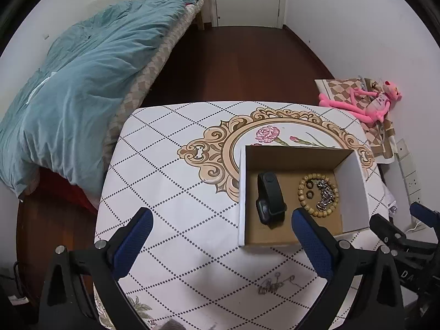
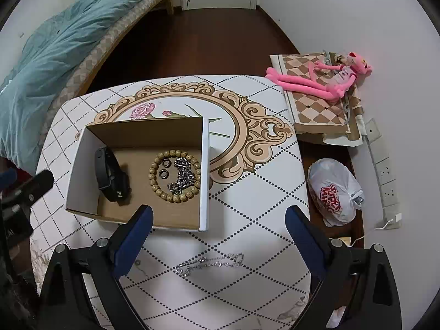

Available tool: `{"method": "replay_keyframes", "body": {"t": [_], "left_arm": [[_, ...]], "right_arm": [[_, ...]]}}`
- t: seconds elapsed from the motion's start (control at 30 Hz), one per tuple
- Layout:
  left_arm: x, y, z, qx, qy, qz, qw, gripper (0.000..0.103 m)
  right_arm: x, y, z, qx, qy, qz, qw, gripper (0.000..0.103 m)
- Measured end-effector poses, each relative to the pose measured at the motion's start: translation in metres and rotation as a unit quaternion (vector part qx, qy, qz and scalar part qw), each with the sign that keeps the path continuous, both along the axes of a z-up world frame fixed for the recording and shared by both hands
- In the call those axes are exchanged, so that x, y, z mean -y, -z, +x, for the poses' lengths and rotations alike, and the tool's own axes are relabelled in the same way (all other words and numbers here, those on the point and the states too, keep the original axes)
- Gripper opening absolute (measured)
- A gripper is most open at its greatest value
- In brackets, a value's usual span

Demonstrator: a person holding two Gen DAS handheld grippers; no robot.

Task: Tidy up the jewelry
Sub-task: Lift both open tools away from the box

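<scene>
A cardboard box stands on the patterned table. Inside lie a black smartwatch, a wooden bead bracelet, a silver chain and two small dark rings. A thin silver necklace lies loose on the table in front of the box. My left gripper is open and empty, left of the box front. My right gripper is open and empty, above the loose necklace.
A bed with a blue duvet is at the left. A pink plush toy lies on a checkered cushion at the right. A white plastic bag and a power strip lie on the floor right of the table.
</scene>
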State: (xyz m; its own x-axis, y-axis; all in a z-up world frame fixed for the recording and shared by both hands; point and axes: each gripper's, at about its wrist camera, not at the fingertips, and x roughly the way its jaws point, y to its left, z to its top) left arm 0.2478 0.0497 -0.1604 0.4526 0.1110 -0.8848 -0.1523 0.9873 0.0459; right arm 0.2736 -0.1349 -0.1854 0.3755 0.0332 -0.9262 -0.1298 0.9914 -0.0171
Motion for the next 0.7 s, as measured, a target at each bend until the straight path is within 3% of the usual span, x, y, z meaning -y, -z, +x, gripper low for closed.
{"method": "replay_keyframes", "body": {"t": [0.7], "left_arm": [[0.022,-0.084,-0.077,0.097,0.018,-0.013,0.995,0.103]], "right_arm": [[0.013,-0.102,-0.087,0.125,0.016,0.002,0.992,0.098]]}}
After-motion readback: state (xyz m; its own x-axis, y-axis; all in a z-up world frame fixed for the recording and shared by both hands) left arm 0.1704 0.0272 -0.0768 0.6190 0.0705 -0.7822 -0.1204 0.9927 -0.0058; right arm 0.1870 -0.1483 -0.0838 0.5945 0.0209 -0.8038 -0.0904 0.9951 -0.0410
